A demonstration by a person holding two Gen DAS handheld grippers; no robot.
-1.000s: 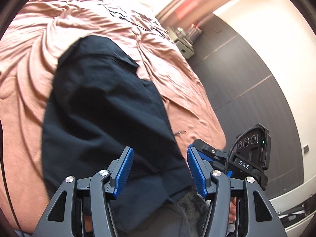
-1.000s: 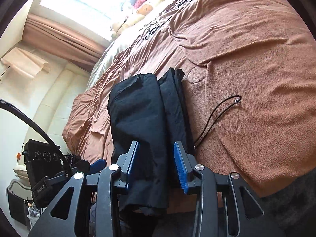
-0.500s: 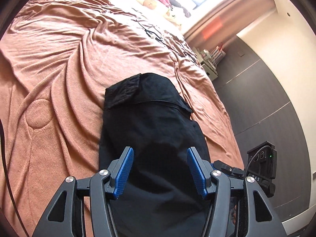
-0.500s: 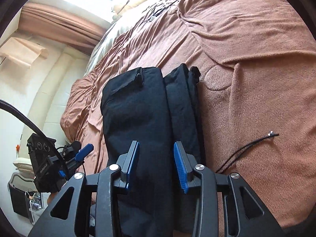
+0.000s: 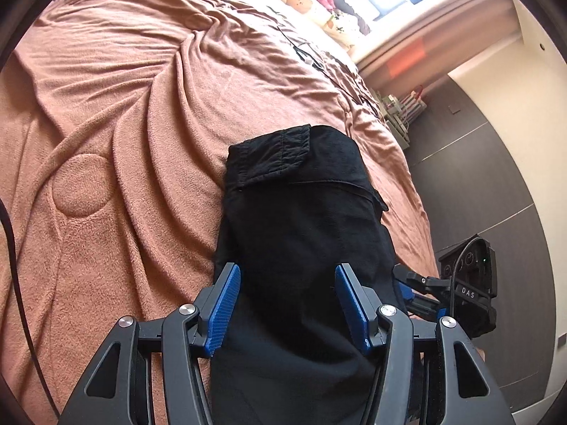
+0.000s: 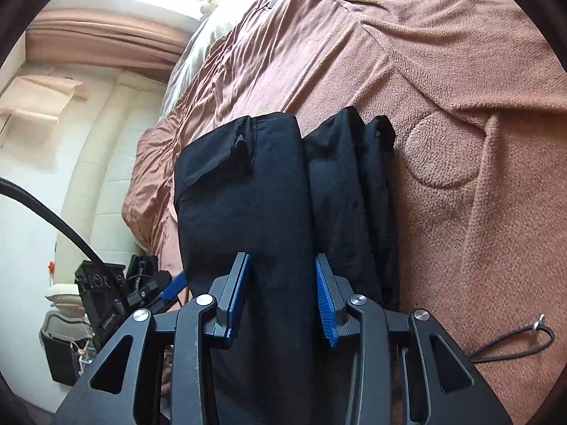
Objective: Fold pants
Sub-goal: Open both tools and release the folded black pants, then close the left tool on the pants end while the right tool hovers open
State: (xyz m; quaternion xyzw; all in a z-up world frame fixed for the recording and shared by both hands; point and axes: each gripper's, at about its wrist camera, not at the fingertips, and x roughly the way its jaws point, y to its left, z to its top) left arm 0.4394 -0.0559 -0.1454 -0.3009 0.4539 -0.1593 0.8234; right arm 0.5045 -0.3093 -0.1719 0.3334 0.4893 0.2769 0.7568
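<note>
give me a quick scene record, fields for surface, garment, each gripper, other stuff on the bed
surface: bed with a brown blanket
garment: black pants, folded lengthwise, lying on the blanket near the bed's edge
left gripper: jaws apart, over the pants, nothing clamped
right gripper: jaws apart, over the pants, nothing clamped
other: black cord on the blanket beside the pants; stuffed toys at the far end

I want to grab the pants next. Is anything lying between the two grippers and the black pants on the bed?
Nothing visible. The black pants lie directly under the left gripper and the right gripper. The black cord lies off to the side on the blanket.
</note>
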